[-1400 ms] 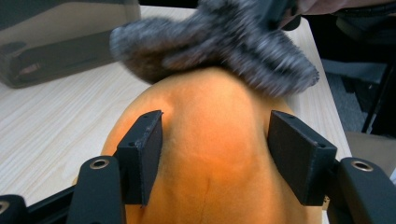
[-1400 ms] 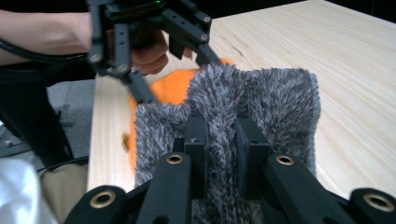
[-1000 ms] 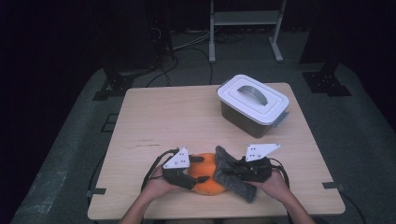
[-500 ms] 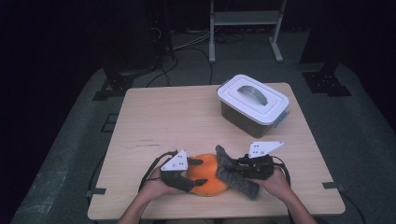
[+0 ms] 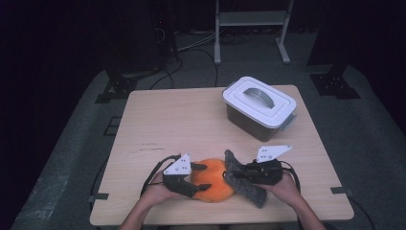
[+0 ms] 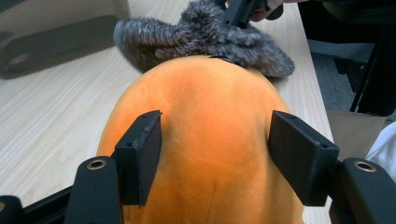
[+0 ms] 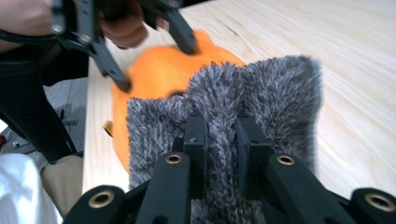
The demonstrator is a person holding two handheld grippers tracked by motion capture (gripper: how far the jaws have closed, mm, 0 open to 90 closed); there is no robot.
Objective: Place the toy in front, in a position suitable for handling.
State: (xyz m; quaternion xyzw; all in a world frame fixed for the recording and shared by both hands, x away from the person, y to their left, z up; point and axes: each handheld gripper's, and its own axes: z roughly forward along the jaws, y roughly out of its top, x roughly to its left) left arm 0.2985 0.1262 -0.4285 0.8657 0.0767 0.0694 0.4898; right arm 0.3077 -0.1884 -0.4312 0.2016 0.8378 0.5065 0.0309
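Observation:
An orange plush toy [image 5: 213, 182] lies near the table's front edge, with a grey furry piece [image 5: 244, 184] lying against its right side. My left gripper [image 5: 203, 176] comes in from the left. Its jaws have just been closing, and the pads [image 6: 140, 158] now press on both flanks of the orange plush [image 6: 210, 107]. My right gripper [image 5: 234, 175] is shut on the grey furry piece [image 7: 261, 93], pinching a fold of it between its pads [image 7: 196, 135]. The right gripper view has the left gripper [image 7: 156, 66] on the orange plush [image 7: 154, 70] farther off.
A white lidded box [image 5: 258, 108] with a handle stands at the back right of the wooden table [image 5: 167, 124]. Both hands work close to the front edge. Beyond the table, on the dark floor, are a metal stand [image 5: 249, 28] and cables.
The left gripper's jaws have drawn in on the orange plush. Both hands stay about where they were near the front edge, and the right gripper still holds the grey furry piece.

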